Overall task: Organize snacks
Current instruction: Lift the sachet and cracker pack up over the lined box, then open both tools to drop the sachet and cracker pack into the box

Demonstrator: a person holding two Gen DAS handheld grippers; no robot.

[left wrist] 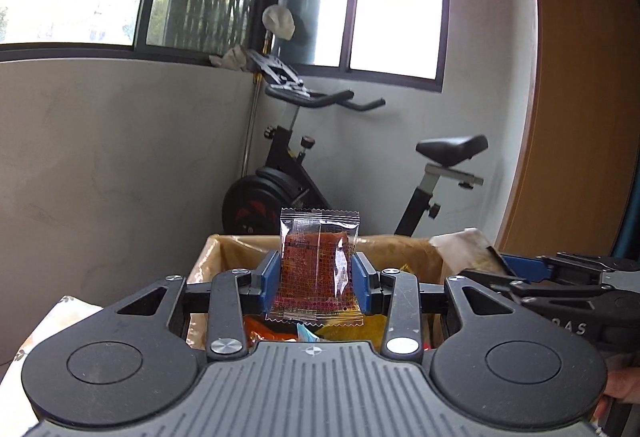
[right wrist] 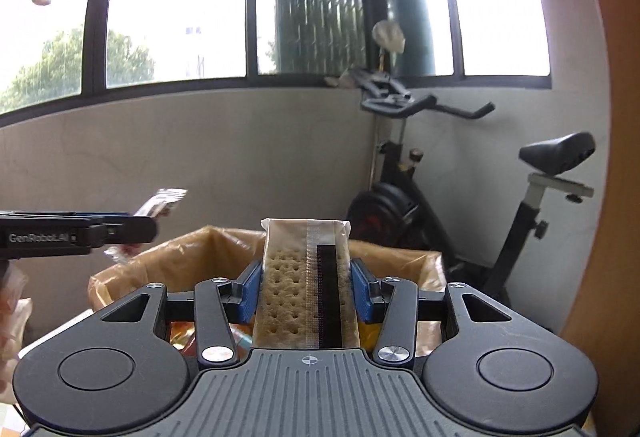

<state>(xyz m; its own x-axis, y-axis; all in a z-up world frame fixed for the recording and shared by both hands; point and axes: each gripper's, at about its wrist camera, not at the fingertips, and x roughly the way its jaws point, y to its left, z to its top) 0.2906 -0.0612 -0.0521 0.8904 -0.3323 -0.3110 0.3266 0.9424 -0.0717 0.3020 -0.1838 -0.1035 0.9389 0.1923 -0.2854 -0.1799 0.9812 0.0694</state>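
Observation:
My left gripper [left wrist: 316,275] is shut on a clear packet of reddish-brown snack [left wrist: 316,269] and holds it upright above a box lined with a tan plastic bag [left wrist: 208,261]. My right gripper [right wrist: 306,291] is shut on a clear pack of crackers [right wrist: 288,285] and holds it above the same lined box [right wrist: 132,273]. Several orange and yellow snack packs [left wrist: 272,331] lie inside the box. The right gripper shows at the right of the left wrist view [left wrist: 560,277]; the left gripper shows at the left of the right wrist view [right wrist: 120,229].
A black exercise bike [left wrist: 288,165] stands behind the box against a grey wall under windows; it also shows in the right wrist view [right wrist: 404,197]. A wooden panel [left wrist: 576,85] is at the right. A patterned surface [left wrist: 60,321] lies at the lower left.

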